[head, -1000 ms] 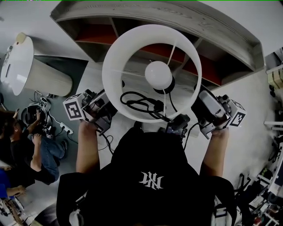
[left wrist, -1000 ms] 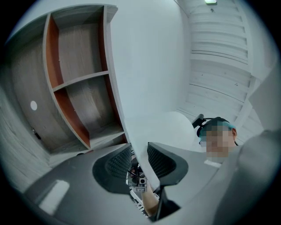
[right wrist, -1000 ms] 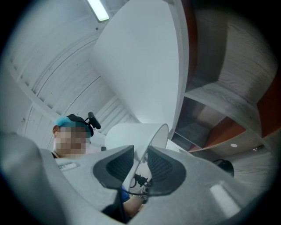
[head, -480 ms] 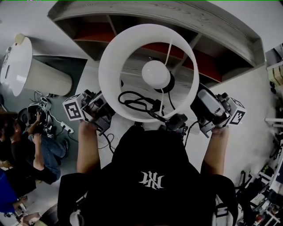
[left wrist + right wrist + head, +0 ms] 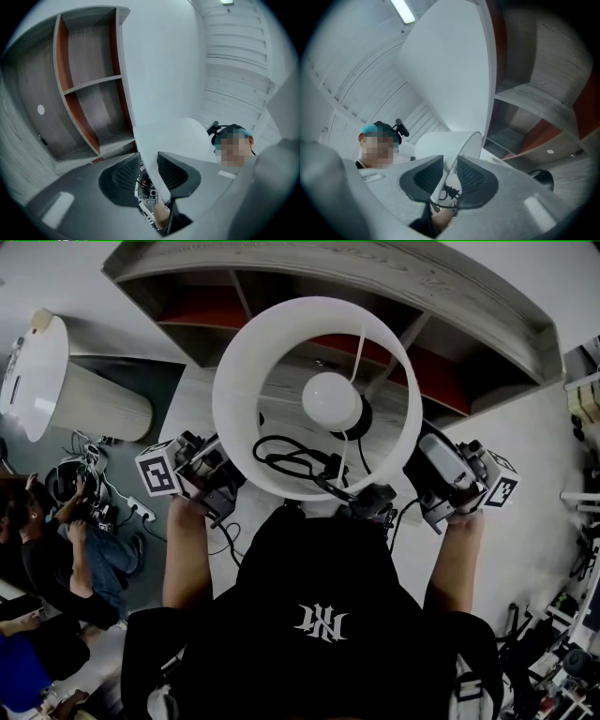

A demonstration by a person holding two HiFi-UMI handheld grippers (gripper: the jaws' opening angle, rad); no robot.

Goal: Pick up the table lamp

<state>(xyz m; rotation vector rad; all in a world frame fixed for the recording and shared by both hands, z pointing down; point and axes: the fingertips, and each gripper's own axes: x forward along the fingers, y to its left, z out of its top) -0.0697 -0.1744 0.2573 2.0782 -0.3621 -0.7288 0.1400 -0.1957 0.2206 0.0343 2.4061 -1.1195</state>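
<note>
Table lamp (image 5: 319,313) sits in front of the wearer's chest, between the two tools, seen from straight above. White drum shade (image 5: 234,399), round bulb (image 5: 332,400) in the middle on a dark socket, and a black cord (image 5: 286,457) looped below the bulb inside the ring.

Left tool (image 5: 149,171): ribbed pads pinch the shade's thin wall, one pad inside, one outside. Right tool (image 5: 450,173): same hold on the opposite side of the shade. Its jaws have just been closing a little, with the wall between them.

Room: curved grey-wood shelf unit (image 5: 394,296) with orange-red inner panels just beyond the lamp. Pale floor (image 5: 525,484) runs to the right of it. A round white-topped stand (image 5: 37,371) on a pale drum is at far left. Below it, people (image 5: 84,549) sit low beside a tangle of cables (image 5: 70,474). The gripper views look upward: a ribbed white ceiling with a strip light (image 5: 404,11).

Hard to read: the lamp's foot is hidden under the shade, so I cannot tell whether it rests on anything. In the head view the shade covers both tools' tips. The wearer's black top (image 5: 319,615) blocks everything nearer. The people are cut by the left edge, and the clutter at far right is cut off and too small to name. A dark round object (image 5: 541,179) low in the right gripper view cannot be identified.
</note>
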